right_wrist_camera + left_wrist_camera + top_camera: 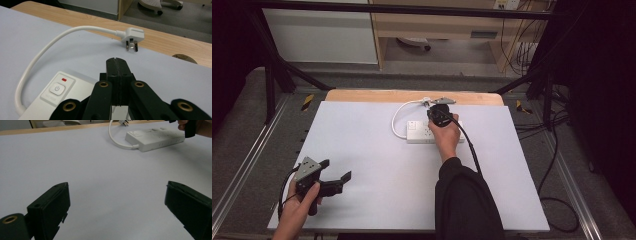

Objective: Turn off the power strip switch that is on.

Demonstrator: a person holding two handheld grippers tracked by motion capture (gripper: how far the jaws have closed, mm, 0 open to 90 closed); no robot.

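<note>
— What's nearest?
— The left claw, spread wide with nothing between, low over the near left of the desk.
— And farther off?
— The right claw, pressed together on nothing, hovers over the power strip, far of centre. Its cord loops left, and the plug lies at the far edge.

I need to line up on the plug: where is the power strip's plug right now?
In the high view the plug lies at the table's far edge, just beyond the power strip and beside the right gripper, at the end of its looped cable.
</note>
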